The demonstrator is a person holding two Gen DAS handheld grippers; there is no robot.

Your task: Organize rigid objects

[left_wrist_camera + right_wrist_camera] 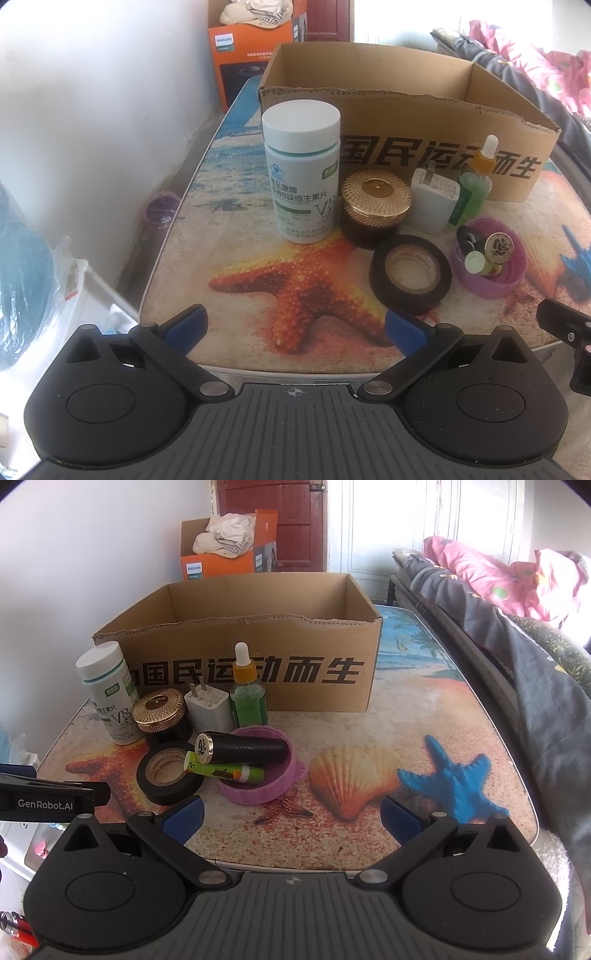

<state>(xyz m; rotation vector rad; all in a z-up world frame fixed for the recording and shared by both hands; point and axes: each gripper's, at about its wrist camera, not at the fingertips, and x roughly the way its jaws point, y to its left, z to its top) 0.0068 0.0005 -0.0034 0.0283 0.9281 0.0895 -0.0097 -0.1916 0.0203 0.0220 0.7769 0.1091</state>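
Nearest each lens, the left gripper (294,332) and the right gripper (291,818) are held low at the near edge of the table (461,709), jaws spread wide, nothing between the blue pads. Just beyond, a roll of black tape (170,771) is seen lying flat, touching a purple lid (258,794). Inside the lid a black tube (243,747) and a green tube (225,771) are laid on their sides. Behind these, a row is noted, left to right: white pill bottle (301,173), gold-lidded dark jar (375,206), white charger plug (434,203), green dropper bottle (248,690), all upright. Farthest back, an open cardboard box (255,672) is set on the table. An orange carton (221,563) is seen beyond it.
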